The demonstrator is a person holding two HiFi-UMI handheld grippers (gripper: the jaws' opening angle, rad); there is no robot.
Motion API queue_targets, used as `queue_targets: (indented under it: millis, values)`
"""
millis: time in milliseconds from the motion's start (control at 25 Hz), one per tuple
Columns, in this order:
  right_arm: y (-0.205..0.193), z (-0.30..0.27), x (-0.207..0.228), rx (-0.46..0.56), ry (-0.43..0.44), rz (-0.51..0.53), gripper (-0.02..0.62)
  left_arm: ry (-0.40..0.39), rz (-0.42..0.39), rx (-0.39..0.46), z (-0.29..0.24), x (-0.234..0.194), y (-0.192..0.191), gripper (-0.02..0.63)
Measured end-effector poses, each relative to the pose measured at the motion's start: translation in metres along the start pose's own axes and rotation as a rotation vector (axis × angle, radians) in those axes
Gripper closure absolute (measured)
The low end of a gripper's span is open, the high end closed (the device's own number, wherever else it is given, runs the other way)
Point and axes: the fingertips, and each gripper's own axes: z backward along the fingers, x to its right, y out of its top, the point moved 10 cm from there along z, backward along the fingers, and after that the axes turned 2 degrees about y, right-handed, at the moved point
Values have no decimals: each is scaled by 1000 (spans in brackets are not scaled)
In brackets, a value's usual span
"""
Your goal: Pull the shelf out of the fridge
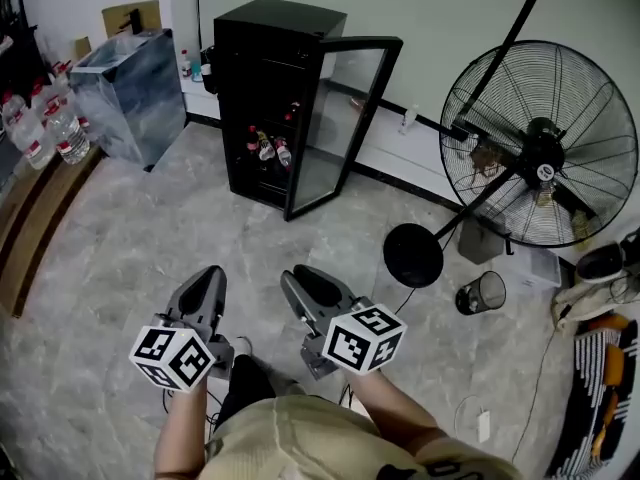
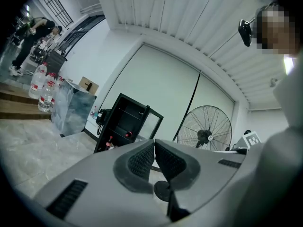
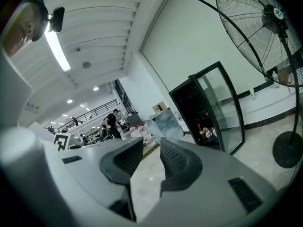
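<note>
A small black fridge point(image 1: 270, 78) stands against the far wall, its glass door point(image 1: 345, 118) swung open to the right. Bottles point(image 1: 266, 147) lie on a low shelf inside; the upper shelves point(image 2: 124, 113) show as thin lines in the left gripper view. Both grippers hang low in front of the person, well short of the fridge. My left gripper point(image 1: 207, 279) point(image 2: 154, 144) is shut with its pads together and nothing between them. A clear gap shows between the pads of my right gripper point(image 1: 305, 280) point(image 3: 151, 146), which is open and holds nothing. The fridge point(image 3: 196, 110) lies ahead of it.
A large standing fan point(image 1: 540, 148) with a round black base point(image 1: 413, 255) stands right of the fridge, and a mesh bin point(image 1: 481, 292) sits beside it. A blue-grey box point(image 1: 135, 88), several water bottles point(image 1: 45, 128) and a wooden step point(image 1: 30, 228) are at the left.
</note>
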Motion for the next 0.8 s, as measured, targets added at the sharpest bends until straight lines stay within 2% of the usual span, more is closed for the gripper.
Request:
queue_targets:
  millis: [120,360,560,800]
  values:
    - [4,-36,-4,-11,7,-3,471,-5,-4,-23,-10,-32,15,591]
    - [10,-110,-6,-29,23,12,463,12,-24,-34,-27,-90,46,589]
    - [12,-154,-9,-29,28,-25,430,15,-15,-47,-34,-129,59,589]
    - [18,-195,-4,1,3,-81,430,14,-3,-53,-50,-165,72,589]
